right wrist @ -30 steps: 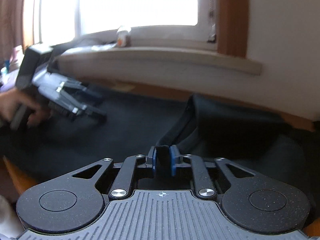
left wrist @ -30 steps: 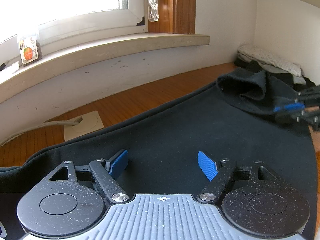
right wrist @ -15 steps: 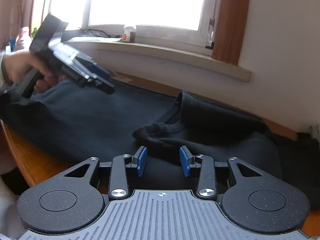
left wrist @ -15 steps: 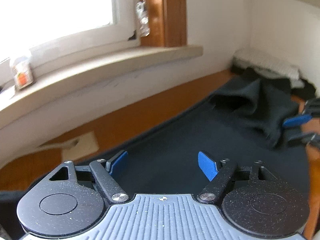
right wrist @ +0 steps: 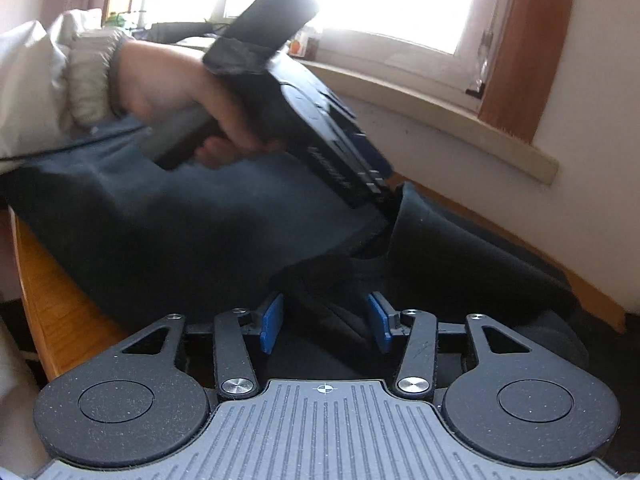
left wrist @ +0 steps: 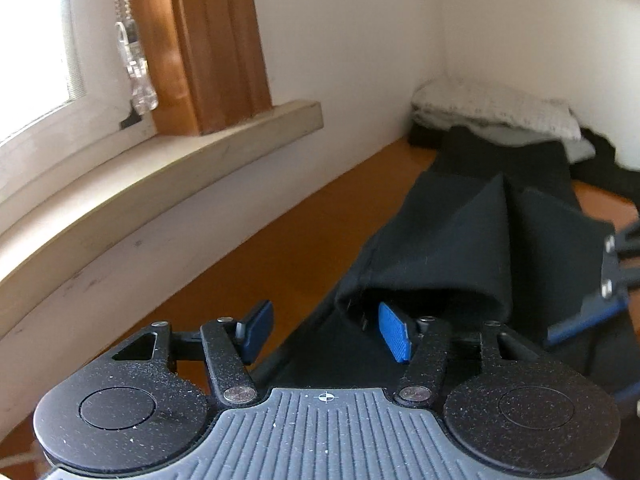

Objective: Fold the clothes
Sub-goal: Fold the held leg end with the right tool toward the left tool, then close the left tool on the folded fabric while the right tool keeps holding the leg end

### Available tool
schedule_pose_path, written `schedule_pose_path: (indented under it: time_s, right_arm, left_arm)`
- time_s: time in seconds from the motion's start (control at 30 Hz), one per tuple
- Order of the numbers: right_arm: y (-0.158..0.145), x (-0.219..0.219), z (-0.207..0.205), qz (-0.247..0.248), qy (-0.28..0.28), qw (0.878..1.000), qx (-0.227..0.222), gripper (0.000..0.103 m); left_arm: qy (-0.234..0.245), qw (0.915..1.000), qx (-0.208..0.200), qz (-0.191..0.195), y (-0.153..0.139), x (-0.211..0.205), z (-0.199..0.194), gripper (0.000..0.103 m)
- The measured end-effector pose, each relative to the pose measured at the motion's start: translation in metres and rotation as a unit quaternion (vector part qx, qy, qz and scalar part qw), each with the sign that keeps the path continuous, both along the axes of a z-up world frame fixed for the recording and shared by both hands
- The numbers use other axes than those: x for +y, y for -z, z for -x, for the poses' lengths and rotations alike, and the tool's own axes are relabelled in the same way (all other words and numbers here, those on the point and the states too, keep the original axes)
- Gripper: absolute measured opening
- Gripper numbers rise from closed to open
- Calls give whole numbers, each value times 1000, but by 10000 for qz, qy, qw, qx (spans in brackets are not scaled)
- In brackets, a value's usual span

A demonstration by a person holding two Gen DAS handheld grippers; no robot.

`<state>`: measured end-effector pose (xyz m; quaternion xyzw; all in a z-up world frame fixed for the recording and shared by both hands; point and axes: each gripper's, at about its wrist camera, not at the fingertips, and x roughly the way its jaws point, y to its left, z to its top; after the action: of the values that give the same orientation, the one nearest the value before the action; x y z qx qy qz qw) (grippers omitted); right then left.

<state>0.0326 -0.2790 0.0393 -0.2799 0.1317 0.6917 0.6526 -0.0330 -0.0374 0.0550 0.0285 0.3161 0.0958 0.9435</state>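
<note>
A black garment [left wrist: 460,240] lies spread on the wooden table [left wrist: 280,240], with a raised fold standing up near its far edge. My left gripper [left wrist: 326,334] is open at that edge, its right pad at the mouth of the fold and its left pad over bare wood. In the right wrist view the garment [right wrist: 200,240] fills the middle, and my right gripper [right wrist: 324,328] is open with a bunched ridge of the cloth between its pads. The left gripper [right wrist: 384,196] reaches into the fold just ahead.
A stone window sill [left wrist: 160,160] and white wall run along the table's far side. A pile of folded light and dark clothes [left wrist: 500,120] sits in the far corner. The table's near edge [right wrist: 44,300] shows at the left of the right wrist view.
My left gripper has moved right along the garment's far edge up to the raised fold. My right gripper, shut on the cloth a second ago, has opened and stays at the bunched fold.
</note>
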Motion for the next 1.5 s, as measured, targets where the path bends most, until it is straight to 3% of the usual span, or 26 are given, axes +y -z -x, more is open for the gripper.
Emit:
schedule_pose_path:
  time_s: [0.03,0.07,0.13,0.17,0.2,0.33,0.47,0.57,0.63,0.8,1.03,1.23,1.33,1.5]
  right_arm:
    - [-1,-1,0,-11,-8,10000,55,23]
    - [-2,-2,0,-58,-38,9999,89,13]
    - [-6,-12,1,-222,-71,9996,189,10]
    - [-11,-20,4,-358,-135,9991,206,10]
    - [-17,-27,7,-499,-202,9983,222,10]
    - [-25,-47,18,-574,-397,9973,238,10]
    - [-10,-46,31,-337,-619,9972,232,12]
    - [0,-45,40,-252,-714,9969,192,15]
    - [1,-44,41,-292,-700,9970,181,16]
    - [-4,-47,41,-608,-369,9972,224,14]
    - [-17,-53,24,-1102,275,9922,520,11]
    - [-19,-55,22,-1137,303,9920,452,11]
    - [-19,-53,20,-1159,326,9919,407,11]
    - [-20,-48,16,-1175,367,9915,420,11]
  left_arm:
    - [-7,10000,-22,66,1,1,-4,59]
    - [-21,9999,-42,134,3,1,-7,56]
    - [-107,9994,-121,291,1,4,-9,24]
    - [-198,9989,-193,379,-2,7,-8,13]
    - [-290,9981,-265,468,-5,9,-6,13]
    - [-487,9848,-664,1531,-26,32,22,15]
    - [-703,9872,-373,1384,-23,33,40,32]
    - [-823,9881,-164,1289,-20,33,50,35]
    - [-922,9870,-176,1302,-19,32,57,46]
    - [-1276,9773,-356,1655,-17,36,80,56]
    - [-1724,9428,-551,2800,-13,38,97,65]
    - [-2313,9003,-907,3575,-9,34,115,74]
    - [-2512,8745,-957,4037,0,34,118,75]
    - [-2618,8523,-1068,4401,5,24,118,76]
